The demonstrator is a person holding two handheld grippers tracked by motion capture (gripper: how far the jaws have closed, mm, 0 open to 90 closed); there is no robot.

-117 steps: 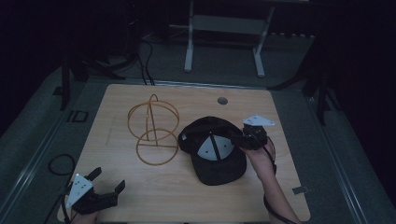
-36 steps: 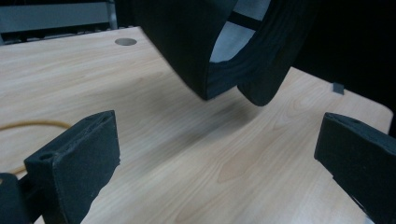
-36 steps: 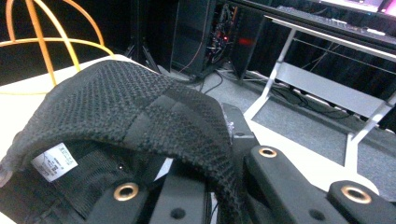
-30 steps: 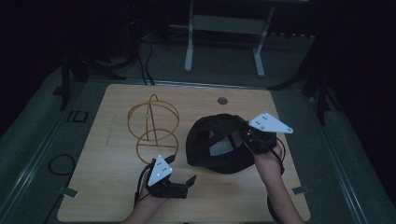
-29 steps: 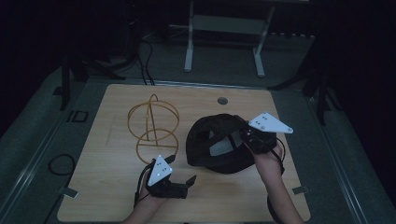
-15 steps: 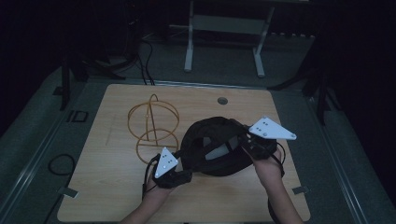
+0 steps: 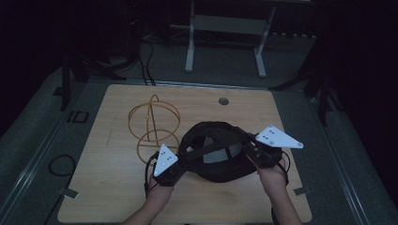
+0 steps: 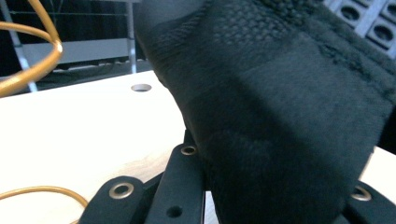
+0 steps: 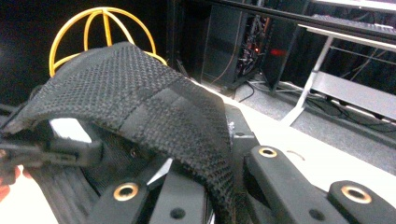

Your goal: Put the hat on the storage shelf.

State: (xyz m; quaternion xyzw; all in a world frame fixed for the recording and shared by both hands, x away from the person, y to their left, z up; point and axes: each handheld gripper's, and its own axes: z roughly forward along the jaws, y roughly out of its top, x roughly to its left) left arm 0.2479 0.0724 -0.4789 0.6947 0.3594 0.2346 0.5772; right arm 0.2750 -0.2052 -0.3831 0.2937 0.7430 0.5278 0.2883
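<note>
A black mesh cap (image 7: 216,157) hangs open side up between my two grippers over the table's right half. My left gripper (image 7: 180,165) has just been closing and is now shut on the cap's left edge, whose dark fabric (image 8: 280,116) lies between its jaws. On the cap's right edge my right gripper (image 7: 253,151) is shut, with the mesh band (image 9: 140,98) running down into its jaws. A yellow wire stand (image 7: 154,125) rises upright just left of the cap, close behind the left gripper.
The wooden table (image 7: 108,187) has a round cable hole (image 7: 224,101) near its far edge. A white desk frame (image 7: 225,23) stands on the dark floor beyond. A cable (image 7: 61,164) loops off the table's left side.
My left gripper moved up and right to the cap's left edge and closed on it. The cap now stretches between both grippers. My right gripper barely shifted.
</note>
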